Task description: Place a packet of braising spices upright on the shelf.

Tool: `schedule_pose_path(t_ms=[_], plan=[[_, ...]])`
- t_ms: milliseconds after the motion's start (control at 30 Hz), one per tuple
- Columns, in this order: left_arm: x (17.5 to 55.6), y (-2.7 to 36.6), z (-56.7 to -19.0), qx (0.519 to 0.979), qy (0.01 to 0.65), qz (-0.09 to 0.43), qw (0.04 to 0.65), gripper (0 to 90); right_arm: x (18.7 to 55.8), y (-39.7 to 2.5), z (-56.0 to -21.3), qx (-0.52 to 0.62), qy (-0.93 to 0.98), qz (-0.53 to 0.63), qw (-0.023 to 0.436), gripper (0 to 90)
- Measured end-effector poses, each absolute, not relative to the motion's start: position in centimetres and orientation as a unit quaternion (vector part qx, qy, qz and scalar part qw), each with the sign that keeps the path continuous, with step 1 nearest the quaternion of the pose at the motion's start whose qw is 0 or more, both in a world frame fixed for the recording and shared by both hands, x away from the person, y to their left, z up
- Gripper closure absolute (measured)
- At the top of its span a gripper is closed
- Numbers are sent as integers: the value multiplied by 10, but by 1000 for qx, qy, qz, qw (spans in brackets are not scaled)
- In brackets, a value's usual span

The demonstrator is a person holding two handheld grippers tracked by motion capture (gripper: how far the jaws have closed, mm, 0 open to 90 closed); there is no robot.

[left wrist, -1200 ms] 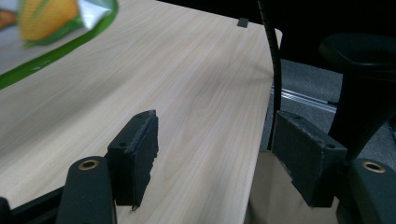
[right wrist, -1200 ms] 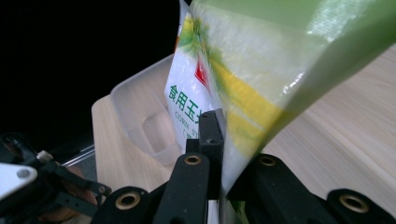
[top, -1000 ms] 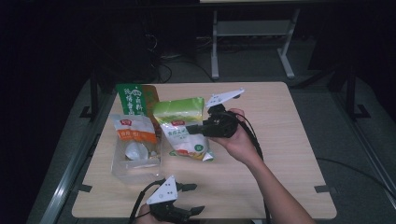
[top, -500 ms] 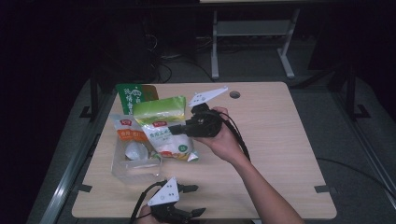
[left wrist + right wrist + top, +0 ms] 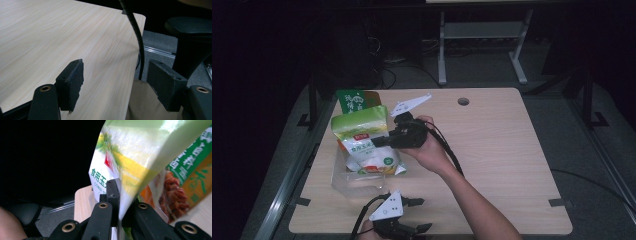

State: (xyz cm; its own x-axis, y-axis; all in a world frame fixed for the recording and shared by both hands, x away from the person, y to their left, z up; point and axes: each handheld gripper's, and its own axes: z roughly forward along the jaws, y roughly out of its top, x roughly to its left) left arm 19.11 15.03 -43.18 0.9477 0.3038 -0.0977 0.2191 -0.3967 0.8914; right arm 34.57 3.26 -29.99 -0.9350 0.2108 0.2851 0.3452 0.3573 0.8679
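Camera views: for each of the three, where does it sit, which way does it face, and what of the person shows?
High view: above the near edge, facing forward and down on the table; forearm, hand, both grippers.
Left gripper view: rides the left gripper, facing across bare tabletop; open jaws.
Right gripper view: rides the right gripper, facing the yellow-green bag; jaws clamping it.
Shared: high and right gripper views both show that bag.

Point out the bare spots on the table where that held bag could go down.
Bare wood runs right of the right tongs, from the round hole to the near edge. The left side is crowded: the clear tray, the green packet and the held bag. The left tongs occupy the near edge.
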Motion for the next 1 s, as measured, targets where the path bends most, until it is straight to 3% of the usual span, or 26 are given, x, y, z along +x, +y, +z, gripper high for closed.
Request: schedule_pose_path(t_ms=[567,1000], plan=[[191,151,-433,834,151,40,530,293,348,97,-326,-145,-835,-521,99,884],[193,154,-433,832,150,42,532,288,351,115,-350,-152,-839,-510,115,883]])
